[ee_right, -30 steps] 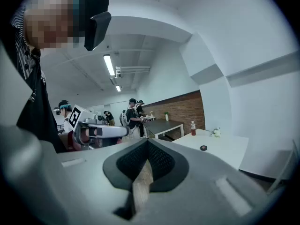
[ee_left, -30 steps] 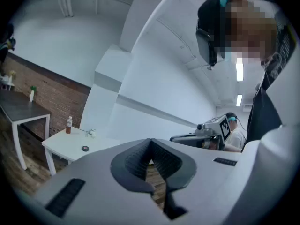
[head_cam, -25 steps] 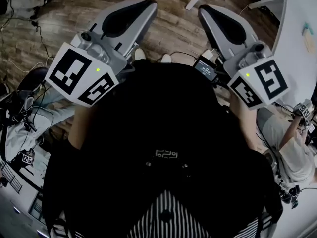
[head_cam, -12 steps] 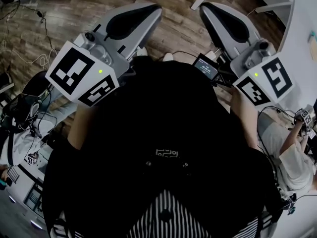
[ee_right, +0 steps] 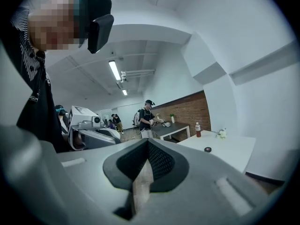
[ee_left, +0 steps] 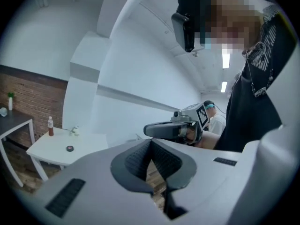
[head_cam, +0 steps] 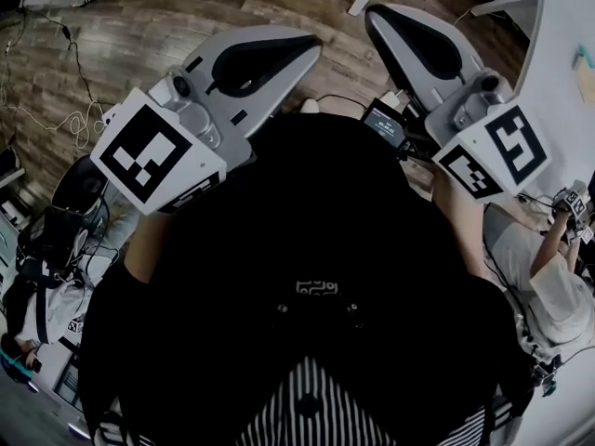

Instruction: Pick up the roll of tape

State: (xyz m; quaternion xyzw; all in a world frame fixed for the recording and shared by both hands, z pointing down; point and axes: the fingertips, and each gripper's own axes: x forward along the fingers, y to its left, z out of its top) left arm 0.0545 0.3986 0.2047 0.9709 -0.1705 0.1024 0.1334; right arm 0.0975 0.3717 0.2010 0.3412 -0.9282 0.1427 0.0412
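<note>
Seen from the head: left tool [head_cam: 311, 46] and right tool [head_cam: 374, 17] held out side by side over a wood floor [head_cam: 139, 26]. Below them a dark top, and a small lit screen [head_cam: 386, 124] just beside the right tool. At the right edge, a seated person [head_cam: 539, 277] in light clothes.

Along the left tool: jaws together at the tips, nothing clamped, only a sliver of floor showing below the meeting point. Beyond the tips, the right tool in profile. At lower left a white surface [ee_left: 89, 142], with the roll of tape [ee_left: 69, 148] lying flat on it, small and dark, in from the edges. Nearer the surface's far edge, an upright bottle [ee_left: 50, 125] and a small pale object [ee_left: 75, 131], too small to identify. Roll apart from both.

Along the right tool: jaws likewise pressed together and empty, the left tool in profile to the left. White surface here at right, roll close to its left edge, bottle at its far corner.

Dark table [ee_right: 173, 128] against a brick wall [ee_right: 187, 109] in both tool views. Only along the right tool: a standing person [ee_right: 147, 118] with a backpack beside that table.

Roll picked out only in the two tool views, well apart from both tools.
</note>
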